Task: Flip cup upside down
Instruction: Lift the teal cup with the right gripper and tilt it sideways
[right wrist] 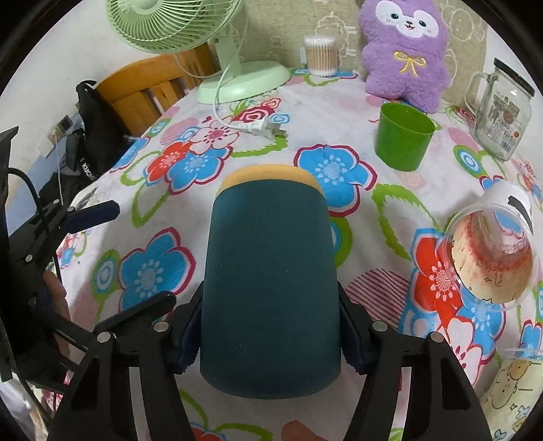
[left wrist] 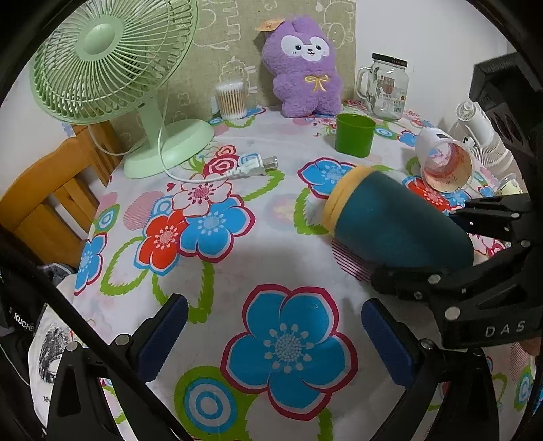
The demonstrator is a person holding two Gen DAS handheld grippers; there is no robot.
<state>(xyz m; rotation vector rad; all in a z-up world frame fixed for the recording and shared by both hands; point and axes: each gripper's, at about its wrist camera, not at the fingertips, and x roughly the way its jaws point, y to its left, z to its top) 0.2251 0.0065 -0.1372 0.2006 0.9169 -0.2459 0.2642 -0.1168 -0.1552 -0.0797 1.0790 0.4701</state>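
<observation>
Right wrist view: dark teal cup [right wrist: 271, 298] with orange band [right wrist: 271, 174] at its far end, pinched across the body between the two blue pads [right wrist: 185, 342] of the right gripper [right wrist: 271, 339], axis pointing away from the camera. Held on its side above the flowered tablecloth [right wrist: 163, 268], near the middle of the table; whether any part touches the cloth, not discernible. Which end is the mouth, likewise not shown.

Left wrist view: same cup [left wrist: 397, 224] seen side-on and tilted, orange end toward the fan, clamped from the right by black linkage. Left gripper [left wrist: 275, 342] low over the cloth, blue pads [left wrist: 163, 339] spread wide, holding nothing.

Surroundings, from near to far: clear plastic cup [right wrist: 492, 257] with reddish residue, lying on its side just right of the teal cup; green cup [right wrist: 404, 135] upright beyond; loose plug [right wrist: 261, 127] and cord; glass jar [right wrist: 502, 108]; purple plush toy [right wrist: 407, 51]; cotton swab tub [right wrist: 320, 56]; green fan [right wrist: 190, 30].

Judged step: mid-rotation, flip roughly half done. For a clean finish: keep the pinch firm, continue the wrist roll until the mouth end faces straight down, lower squarely onto bare cloth clear of the tipped plastic cup, release only once the rim sits flat. Risk: slippage on the tapered wall.
</observation>
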